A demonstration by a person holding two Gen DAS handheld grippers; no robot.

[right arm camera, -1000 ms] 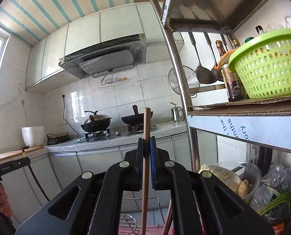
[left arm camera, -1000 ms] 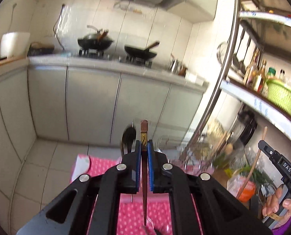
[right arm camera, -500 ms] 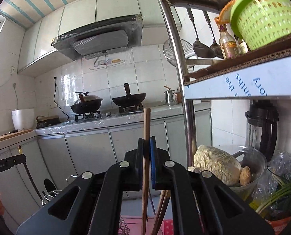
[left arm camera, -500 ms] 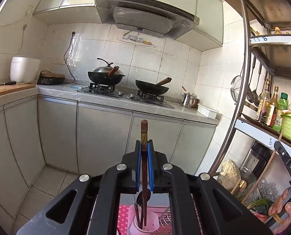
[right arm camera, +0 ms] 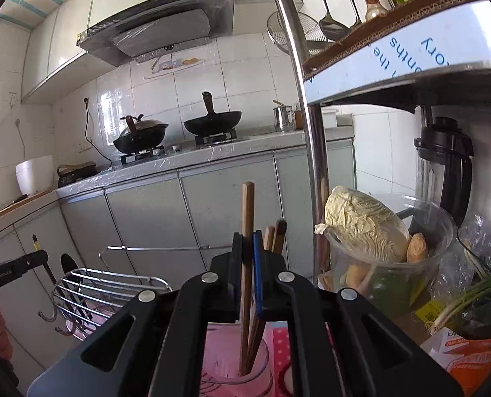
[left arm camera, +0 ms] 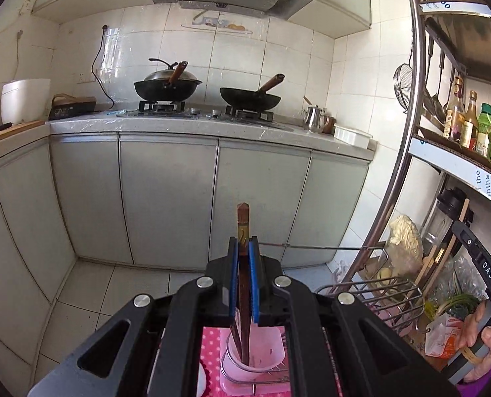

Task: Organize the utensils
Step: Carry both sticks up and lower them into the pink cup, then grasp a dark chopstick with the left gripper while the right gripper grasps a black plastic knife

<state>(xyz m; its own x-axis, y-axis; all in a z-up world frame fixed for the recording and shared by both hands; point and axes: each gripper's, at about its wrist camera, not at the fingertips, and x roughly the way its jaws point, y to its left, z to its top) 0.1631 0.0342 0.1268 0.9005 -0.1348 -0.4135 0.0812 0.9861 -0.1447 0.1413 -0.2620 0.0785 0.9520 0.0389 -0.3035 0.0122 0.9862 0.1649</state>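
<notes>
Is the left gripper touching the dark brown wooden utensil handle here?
Touching. The left wrist view shows the left gripper with its blue-padded jaws closed flush on the dark brown wooden utensil handle; no gap either side.

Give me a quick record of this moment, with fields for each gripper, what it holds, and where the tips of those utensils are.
left gripper: shut on dark brown utensil
dark brown utensil tip: inside pink cup
right gripper: shut on light wooden chopstick
light wooden chopstick tip: inside clear cup
beside clear cup: wire rack
</notes>
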